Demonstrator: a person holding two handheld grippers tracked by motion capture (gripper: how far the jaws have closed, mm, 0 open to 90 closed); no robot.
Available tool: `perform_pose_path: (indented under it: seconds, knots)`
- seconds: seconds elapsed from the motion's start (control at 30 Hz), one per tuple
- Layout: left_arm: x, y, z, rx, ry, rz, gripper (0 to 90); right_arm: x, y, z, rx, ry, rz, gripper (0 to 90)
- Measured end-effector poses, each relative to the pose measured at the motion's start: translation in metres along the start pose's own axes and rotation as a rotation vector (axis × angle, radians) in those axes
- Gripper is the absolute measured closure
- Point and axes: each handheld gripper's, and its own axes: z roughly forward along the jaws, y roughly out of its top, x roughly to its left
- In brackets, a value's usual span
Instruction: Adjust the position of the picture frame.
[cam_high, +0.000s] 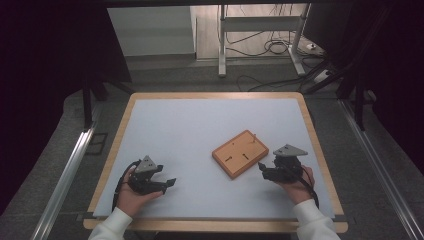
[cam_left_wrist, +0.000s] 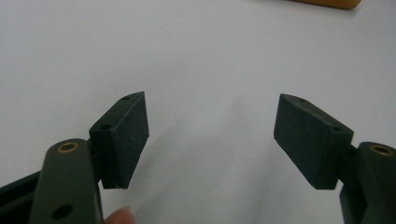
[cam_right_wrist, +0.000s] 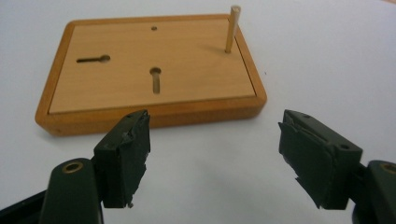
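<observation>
A wooden board (cam_high: 240, 152) with two keyhole slots and one upright peg (cam_high: 254, 136) lies on the white mat, right of centre. In the right gripper view the board (cam_right_wrist: 149, 70) lies just beyond my jaws, its peg (cam_right_wrist: 232, 28) standing at the far right corner. My right gripper (cam_high: 263, 170) (cam_right_wrist: 215, 149) hovers beside the board's right end, open, nothing between its pads. Held at the mat's front left, my left gripper (cam_high: 167, 184) (cam_left_wrist: 211, 140) is open over bare mat, and a fingertip shows at that view's bottom edge.
The white mat (cam_high: 200, 125) covers a wood-edged table (cam_high: 127, 107). Beyond the far edge stand a metal frame's legs (cam_high: 221, 45) and loose cables (cam_high: 272, 47) on the floor. A metal rail (cam_high: 65, 175) runs along each side of the table.
</observation>
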Motion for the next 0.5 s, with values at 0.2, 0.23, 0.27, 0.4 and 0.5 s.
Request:
perform_pose_path:
  seconds: [0.2, 0.23, 0.27, 0.4, 0.5]
  knots:
    - [0.000, 0.000, 0.002, 0.005, 0.000, 0.002, 25.9, 0.002, 0.014, 0.007, -0.012, 0.003, -0.004, 26.4]
    - [0.000, 0.000, 0.002, 0.005, 0.000, 0.002, 25.9, 0.002, 0.014, 0.007, -0.012, 0.003, -0.004, 26.4]
    - [0.000, 0.000, 0.002, 0.007, -0.001, 0.003, 25.9, 0.002, 0.018, 0.011, -0.018, 0.000, 0.001, 27.0]
    - [-0.001, -0.001, 0.002, 0.008, -0.002, 0.002, 25.9, 0.001, 0.023, 0.019, -0.015, 0.000, 0.006, 28.6]
    - [0.000, -0.001, 0.003, 0.013, -0.003, 0.002, 25.9, -0.001, 0.027, 0.025, -0.010, 0.003, 0.001, 30.2]
